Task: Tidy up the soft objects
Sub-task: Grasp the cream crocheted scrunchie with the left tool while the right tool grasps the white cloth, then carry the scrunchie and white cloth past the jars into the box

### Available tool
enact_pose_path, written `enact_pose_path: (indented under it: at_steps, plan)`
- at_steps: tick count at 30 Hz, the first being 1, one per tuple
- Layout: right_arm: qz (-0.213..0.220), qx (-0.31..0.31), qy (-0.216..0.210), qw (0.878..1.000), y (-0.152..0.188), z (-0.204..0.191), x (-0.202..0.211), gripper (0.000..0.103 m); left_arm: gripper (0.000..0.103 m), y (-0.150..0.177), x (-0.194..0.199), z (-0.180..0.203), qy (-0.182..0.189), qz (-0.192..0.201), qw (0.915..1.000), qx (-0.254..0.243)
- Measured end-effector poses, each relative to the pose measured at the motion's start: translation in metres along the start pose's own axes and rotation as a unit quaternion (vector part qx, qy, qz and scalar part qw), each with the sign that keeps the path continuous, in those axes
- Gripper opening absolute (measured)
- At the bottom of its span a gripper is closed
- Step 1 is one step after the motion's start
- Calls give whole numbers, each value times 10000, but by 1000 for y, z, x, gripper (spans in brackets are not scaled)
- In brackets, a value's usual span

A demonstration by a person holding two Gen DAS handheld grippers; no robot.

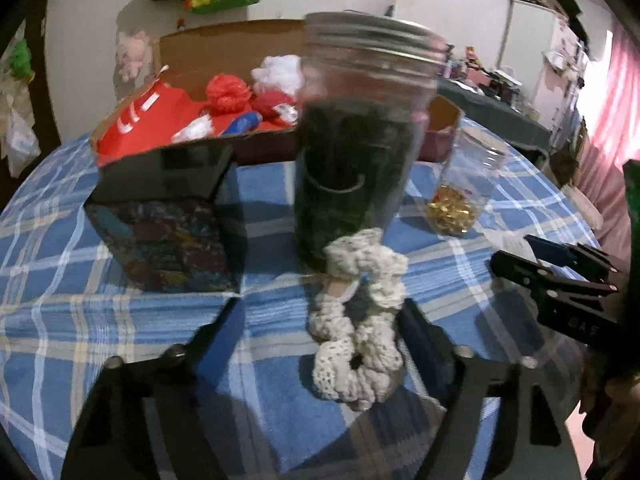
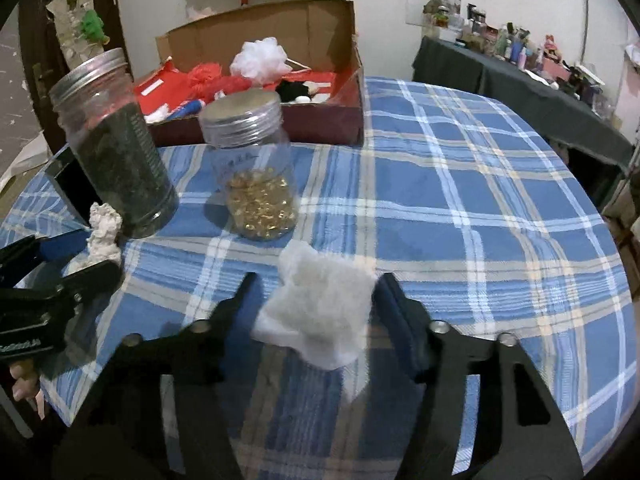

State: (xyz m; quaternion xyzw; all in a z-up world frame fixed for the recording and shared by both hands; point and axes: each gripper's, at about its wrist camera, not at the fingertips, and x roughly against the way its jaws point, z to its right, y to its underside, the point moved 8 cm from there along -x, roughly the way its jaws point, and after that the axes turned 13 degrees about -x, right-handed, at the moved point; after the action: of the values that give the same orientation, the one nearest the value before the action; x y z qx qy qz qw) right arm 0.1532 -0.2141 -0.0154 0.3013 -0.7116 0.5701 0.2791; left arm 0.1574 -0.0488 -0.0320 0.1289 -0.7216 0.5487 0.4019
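Two tongs are in use, one in each of my hands. My left tongs (image 1: 320, 316) stand open, and the cream crocheted scrunchie (image 1: 356, 320) lies between their fingers on the tabletop (image 1: 120, 320); its right side sits against the right finger, while the left finger stands apart from it. My right tongs (image 2: 316, 300) are also open, with the white cotton pad (image 2: 320, 312) between their fingers; the pad's upper right corner is at the right fingertip, though I cannot tell if they touch. Both soft items sit near the tabletop edge closest to me.

Just beyond the scrunchie stands a tall jar of dark material (image 1: 356, 148) with a metal lid. A shorter jar of gold beads (image 2: 256, 172) stands beside it, upright and lidded. A dark patterned box (image 1: 160, 216) sits left of the tall jar. At the far edge, an open cardboard box (image 2: 256, 68) holds red and white soft items.
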Motion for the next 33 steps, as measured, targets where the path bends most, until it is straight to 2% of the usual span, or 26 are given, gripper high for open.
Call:
enact_pose_path:
  at_steps: [2,3,4,6,10,19,33]
  plan:
    - [-49,10,-190,9998,2,-5,2,33,53,0,-1,2,-63,-9,9999,-123]
    - [-35,0,-233,9997,3,-7,4,28,38,-1,0,3,-59,23,9999,-146]
    - [-15,9,-292,9996,4,-9,6,25,33,-1,1,3,17,53,9999,-140]
    - [-25,-106,-605,9981,7,-15,12,22,29,0,3,-1,99,71,9999,-37]
    - [14,-30,-823,9966,9,-32,21,20,28,1,10,-7,288,113,9994,179]
    - [146,167,-1217,9923,3,-70,36,19,28,-6,31,-18,233,362,9989,185]
    - [179,261,-1130,9931,1,-78,36,19,28,-7,43,-26,241,394,9985,287]
